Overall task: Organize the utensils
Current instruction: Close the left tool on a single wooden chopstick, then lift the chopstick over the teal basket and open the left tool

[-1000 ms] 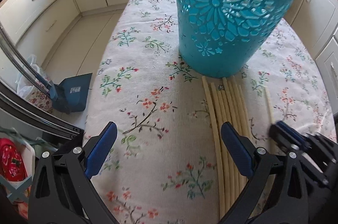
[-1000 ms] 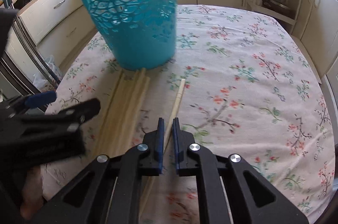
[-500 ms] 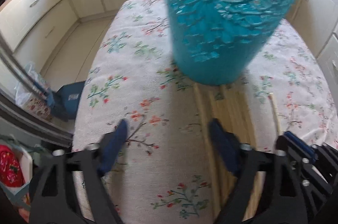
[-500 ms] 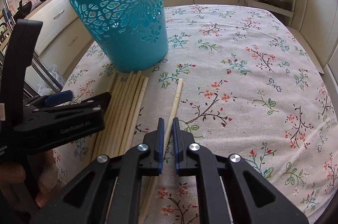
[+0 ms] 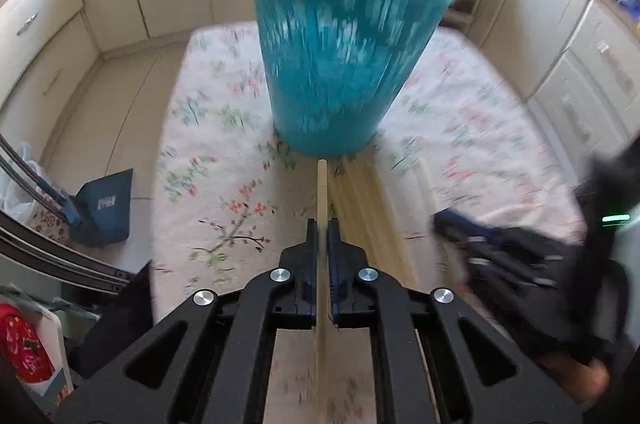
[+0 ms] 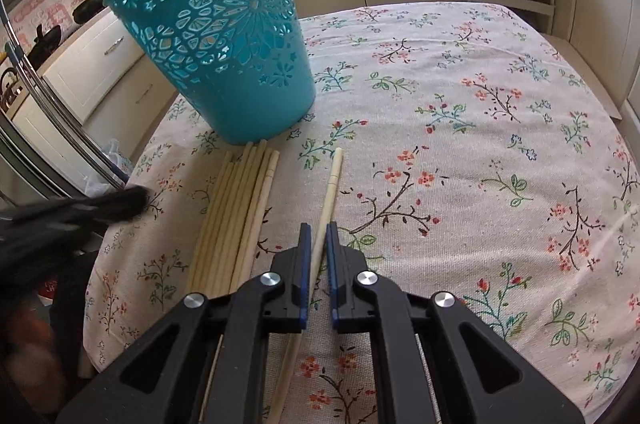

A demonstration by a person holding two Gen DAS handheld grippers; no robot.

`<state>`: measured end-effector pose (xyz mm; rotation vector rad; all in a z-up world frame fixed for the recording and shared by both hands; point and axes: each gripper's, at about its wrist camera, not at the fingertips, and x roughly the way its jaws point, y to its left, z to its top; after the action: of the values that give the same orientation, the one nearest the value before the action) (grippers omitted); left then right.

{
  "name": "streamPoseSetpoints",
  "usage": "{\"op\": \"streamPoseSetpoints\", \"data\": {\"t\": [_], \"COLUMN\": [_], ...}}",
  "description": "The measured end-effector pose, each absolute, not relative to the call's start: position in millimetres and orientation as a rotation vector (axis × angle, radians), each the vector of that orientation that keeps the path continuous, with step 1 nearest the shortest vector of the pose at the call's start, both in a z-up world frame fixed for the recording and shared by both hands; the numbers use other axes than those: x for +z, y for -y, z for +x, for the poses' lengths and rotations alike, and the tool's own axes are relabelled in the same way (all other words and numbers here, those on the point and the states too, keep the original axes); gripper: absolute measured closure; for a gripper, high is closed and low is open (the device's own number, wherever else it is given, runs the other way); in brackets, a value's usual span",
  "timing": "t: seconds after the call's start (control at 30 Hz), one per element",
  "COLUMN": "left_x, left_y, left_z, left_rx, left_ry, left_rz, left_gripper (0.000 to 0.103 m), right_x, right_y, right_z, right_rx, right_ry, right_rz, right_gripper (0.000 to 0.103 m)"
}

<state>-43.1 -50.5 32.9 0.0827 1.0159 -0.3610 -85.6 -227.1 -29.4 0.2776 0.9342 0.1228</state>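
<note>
Left gripper (image 5: 322, 224): jaws drawn in tight on a single chopstick (image 5: 321, 191), gripped well back along its length, front end jutting forward toward the basket base. Frame is motion-blurred, so whether the stick is clear of the cloth cannot be told.

Right gripper (image 6: 315, 228): jaws nearly together, straddling the lone chopstick (image 6: 331, 183) that lies apart on the tablecloth (image 6: 460, 151). Pad contact is not resolvable; cannot tell if it grips.

Just left of that stick, the bundle of chopsticks (image 6: 240, 207) lies side by side on the cloth, far ends almost touching the teal basket (image 6: 224, 43), which stands upright further back.

Handling, judged: sticks look like light, stiff, smooth wood, thin and round, so prone to rolling or pivoting between flat pads. A hold near mid-length should limit swing. The perforated plastic basket is probably light and may tip or slide if a stick knocks its rim.
</note>
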Motion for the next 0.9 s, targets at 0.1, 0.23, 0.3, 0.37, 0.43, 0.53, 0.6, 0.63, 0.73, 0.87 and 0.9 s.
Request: {"op": "streamPoseSetpoints", "data": {"t": [0.1,0.23,0.3,0.37,0.43,0.53,0.6,0.63,0.73,0.87,0.9], "left_x": [91.1,168.6,200.4,216.0,225.9,226.5,215.3,207.6,179.5,145.9,141.6], "left_y": [34.1,32.3,38.9,46.0,54.9,70.4,81.7,86.5,96.9,100.2,97.8], "left_z": [-48.2,-41.7,-33.8,-23.2,-2.5,25.1,45.2,54.8,76.6,91.9,94.6], "left_rx": [-0.418,-0.458,-0.449,-0.435,-0.41,-0.336,-0.288,-0.264,-0.228,-0.192,-0.187], "left_ry": [-0.93,-0.75,-0.641,-0.568,-0.494,-0.405,-0.384,-0.382,-0.418,-0.46,-0.466], "left_rz": [0.013,-0.046,-0.065,-0.085,-0.127,-0.147,-0.146,-0.143,-0.144,-0.127,-0.123], "left_gripper": [0.098,0.098,0.098,0.098,0.098,0.098,0.098,0.098,0.098,0.098,0.098], "right_x": [-28.7,-28.6,-28.6,-28.6,-28.7,-28.6,-28.5,-28.6,-28.9,-29.6,-29.9], "right_y": [226.9,228.1,227.4,228.1,228.9,228.5,226.8,226.7,226.8,228.7,229.1], "right_z": [-85.8,-85.2,-85.2,-84.7,-85.6,-85.4,-87.6,-87.5,-87.8,-88.3,-88.4], "right_rx": [0.124,0.125,0.126,0.127,0.129,0.131,0.132,0.133,0.137,0.141,0.142], "right_ry": [-0.937,-0.937,-0.936,-0.935,-0.932,-0.927,-0.924,-0.923,-0.921,-0.918,-0.918], "right_rz": [0.286,0.288,0.289,0.29,0.289,0.282,0.275,0.272,0.269,0.273,0.273], "right_gripper": [0.095,0.095,0.095,0.095,0.095,0.095,0.095,0.095,0.095,0.095,0.095]}}
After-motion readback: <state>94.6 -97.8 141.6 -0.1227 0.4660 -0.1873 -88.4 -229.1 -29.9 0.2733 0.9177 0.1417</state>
